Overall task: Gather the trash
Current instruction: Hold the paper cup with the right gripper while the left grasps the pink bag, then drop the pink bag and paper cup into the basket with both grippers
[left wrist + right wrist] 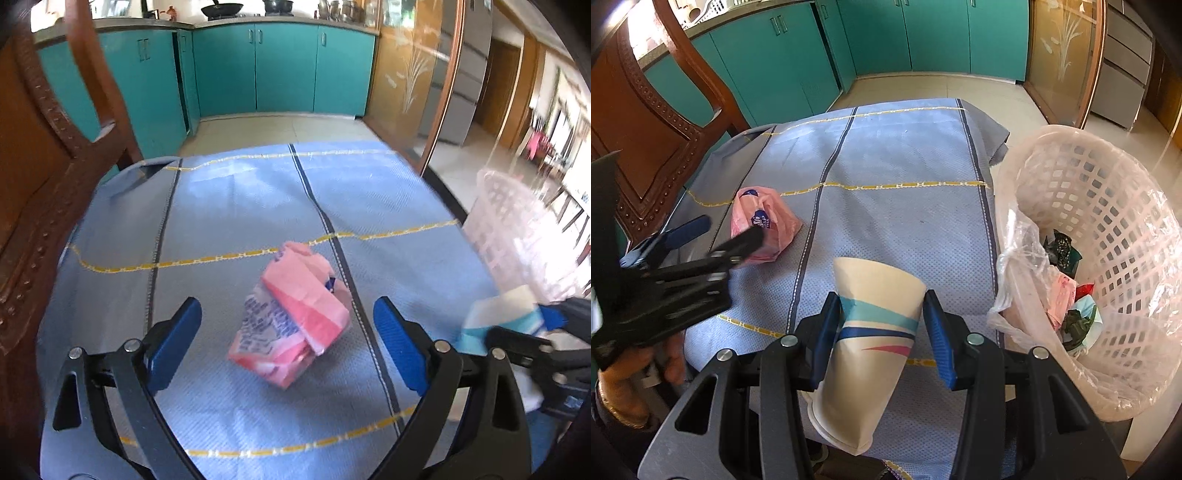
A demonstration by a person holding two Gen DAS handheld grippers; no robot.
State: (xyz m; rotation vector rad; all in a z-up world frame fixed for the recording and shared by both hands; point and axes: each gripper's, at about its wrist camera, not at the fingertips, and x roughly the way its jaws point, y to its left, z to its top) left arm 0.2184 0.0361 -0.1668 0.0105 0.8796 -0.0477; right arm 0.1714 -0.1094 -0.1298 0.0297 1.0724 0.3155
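Note:
A crumpled pink wrapper (291, 317) lies on the blue cloth-covered table (229, 206). My left gripper (288, 343) is open, its blue pads on either side of the wrapper, just short of touching. My right gripper (882, 332) is shut on a paper cup (871, 332) with blue, teal and pink stripes, held above the table's near right part. The wrapper (762, 225) and the left gripper (713, 236) also show in the right wrist view. A pale pink lattice basket (1115, 206) lined with clear plastic stands right of the table and holds several pieces of trash.
A carved wooden chair (40, 177) stands at the table's left side. Teal kitchen cabinets (258, 70) line the far wall. A glass door (410, 77) is at the back right. The basket (517, 236) shows blurred at the right in the left wrist view.

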